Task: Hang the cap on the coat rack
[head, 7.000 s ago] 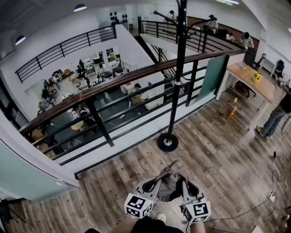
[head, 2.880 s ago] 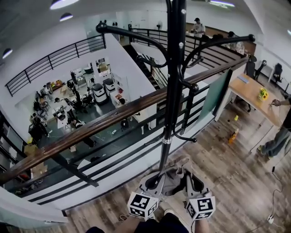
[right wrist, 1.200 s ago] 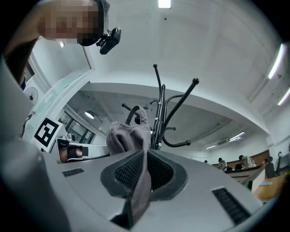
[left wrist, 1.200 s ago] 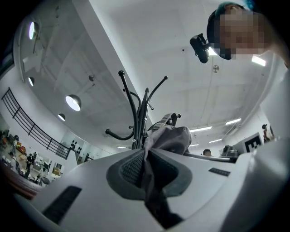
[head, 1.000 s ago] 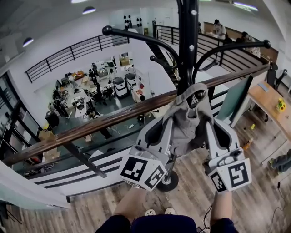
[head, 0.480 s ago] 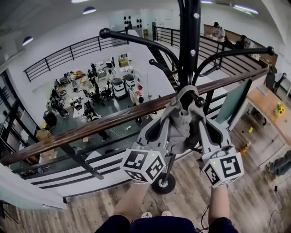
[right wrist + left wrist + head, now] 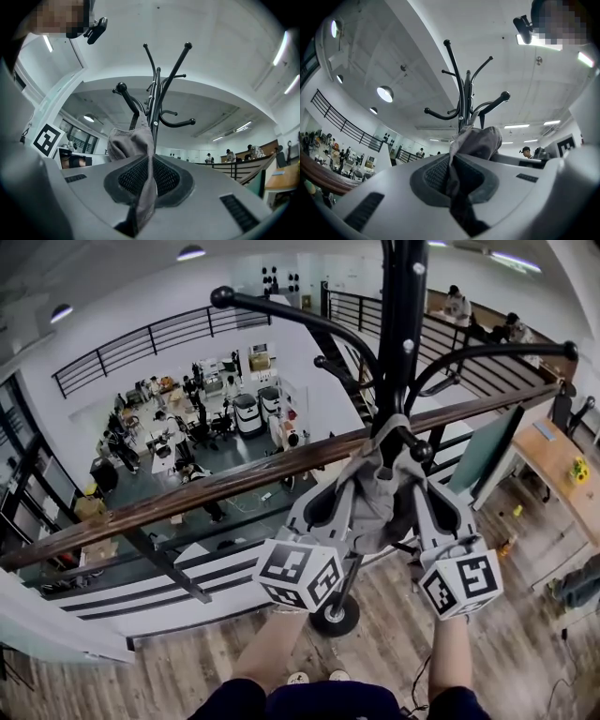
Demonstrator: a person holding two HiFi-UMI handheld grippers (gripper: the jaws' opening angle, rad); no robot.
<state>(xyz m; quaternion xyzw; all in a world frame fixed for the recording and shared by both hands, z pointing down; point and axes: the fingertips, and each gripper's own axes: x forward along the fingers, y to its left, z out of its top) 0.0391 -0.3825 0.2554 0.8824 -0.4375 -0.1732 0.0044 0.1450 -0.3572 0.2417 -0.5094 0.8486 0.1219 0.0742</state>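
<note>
A grey cap point(image 7: 378, 498) hangs bunched between my two grippers, right against the black coat rack's pole point(image 7: 401, 343). Its top edge sits by a short ball-tipped hook point(image 7: 418, 451) low on the pole. The left gripper point(image 7: 354, 486) is shut on the cap's left side and the right gripper point(image 7: 410, 486) is shut on its right side. In the left gripper view the cap's fabric point(image 7: 476, 140) runs down between the pads of the left gripper point(image 7: 452, 180), below the rack point(image 7: 464, 96). In the right gripper view the cap point(image 7: 127, 139) is pinched in the right gripper point(image 7: 149, 183), beneath the rack's arms point(image 7: 157, 93).
The rack's round base point(image 7: 335, 617) stands on the wood floor beside a balcony railing with a wooden handrail point(image 7: 187, 493); beyond it is a drop to a lower floor. Long curved arms point(image 7: 281, 310) reach out overhead. A desk point(image 7: 553, 456) stands at the right, with people at the back.
Both grippers have sunk a little with the cap and drawn closer to the pole. The cap's top now sits lower, at the short hook. Both grips are unchanged.
</note>
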